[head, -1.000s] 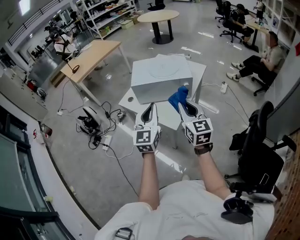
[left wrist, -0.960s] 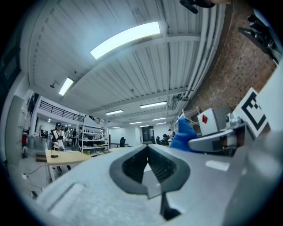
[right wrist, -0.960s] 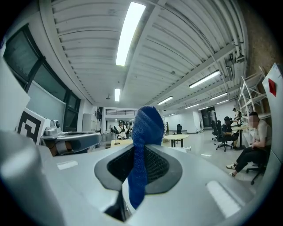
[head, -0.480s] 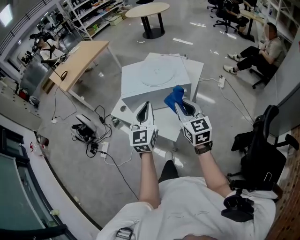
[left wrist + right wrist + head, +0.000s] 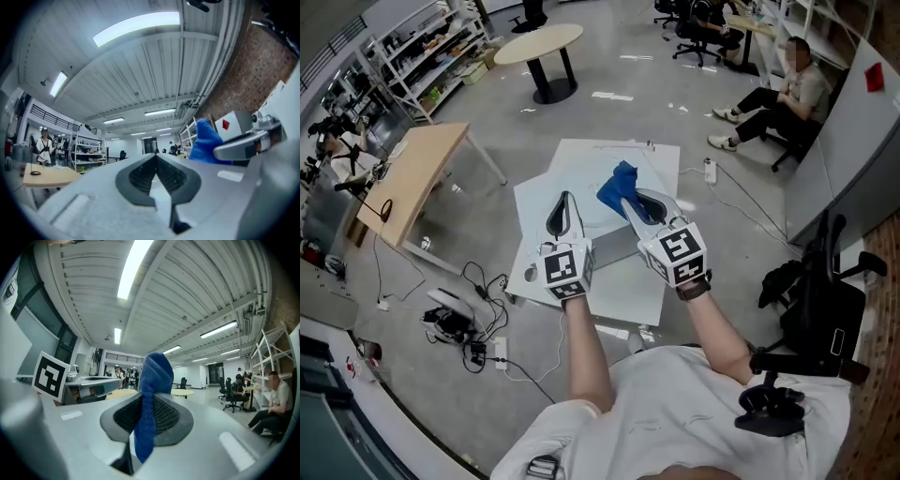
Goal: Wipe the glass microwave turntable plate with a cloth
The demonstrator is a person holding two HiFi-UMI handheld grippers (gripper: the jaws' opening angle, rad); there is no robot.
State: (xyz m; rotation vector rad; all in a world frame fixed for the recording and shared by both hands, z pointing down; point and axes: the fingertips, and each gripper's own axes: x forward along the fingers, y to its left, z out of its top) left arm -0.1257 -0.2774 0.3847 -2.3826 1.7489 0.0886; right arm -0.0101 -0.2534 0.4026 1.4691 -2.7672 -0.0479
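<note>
In the head view a white microwave (image 5: pixel 586 202) stands on a low white table (image 5: pixel 619 291), seen from above. I cannot make out the glass plate on it; my grippers cover much of its top. A blue cloth (image 5: pixel 616 180) sticks up from my right gripper (image 5: pixel 626 202), which is shut on it. The right gripper view shows the cloth (image 5: pixel 152 380) pinched between the jaws and standing upright. My left gripper (image 5: pixel 563 197) hovers beside it over the microwave's left part, shut and empty. Its own view points up at the ceiling, with the cloth (image 5: pixel 205 143) at the right.
A wooden desk (image 5: pixel 408 178) stands to the left and a round table (image 5: pixel 539 42) further back. Cables and a power strip (image 5: pixel 459 323) lie on the floor at the left. A black office chair (image 5: pixel 820 300) is close on my right. A person (image 5: pixel 778 94) sits at the back right.
The head view has swung, so the microwave and table now lie right under both grippers. The grippers keep side by side, the right one still holding the cloth.
</note>
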